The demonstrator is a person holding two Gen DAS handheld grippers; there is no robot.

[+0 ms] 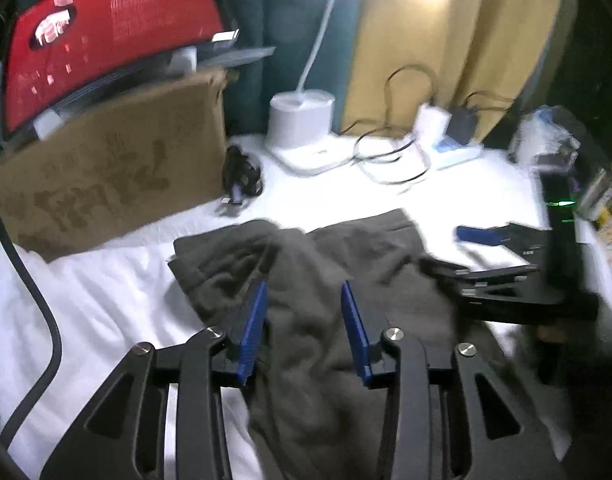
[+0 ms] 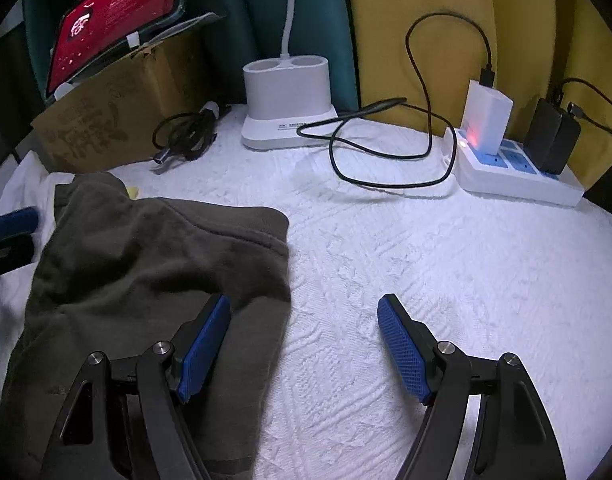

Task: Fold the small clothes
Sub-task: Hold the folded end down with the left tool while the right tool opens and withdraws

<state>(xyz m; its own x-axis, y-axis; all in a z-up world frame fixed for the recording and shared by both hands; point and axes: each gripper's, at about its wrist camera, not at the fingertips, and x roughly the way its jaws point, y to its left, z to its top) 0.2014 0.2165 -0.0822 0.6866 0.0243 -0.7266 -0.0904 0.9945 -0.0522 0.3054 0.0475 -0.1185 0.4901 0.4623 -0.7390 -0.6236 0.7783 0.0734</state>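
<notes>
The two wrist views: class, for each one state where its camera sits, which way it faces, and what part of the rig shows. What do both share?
Left wrist: on the left tool, looking forward and down at the dark garment; the right tool shows at right.
Right wrist: on the right tool, jaws open over the garment's edge and the white cloth; a blue pad at far left.
Shared: garment, lamp base, cardboard box, power strip.

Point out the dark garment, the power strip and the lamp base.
dark garment (image 2: 146,264): right wrist view, upper folded layer.
power strip (image 2: 517,184): right wrist view, white front edge.
lamp base (image 2: 286,88): right wrist view, front wall.
</notes>
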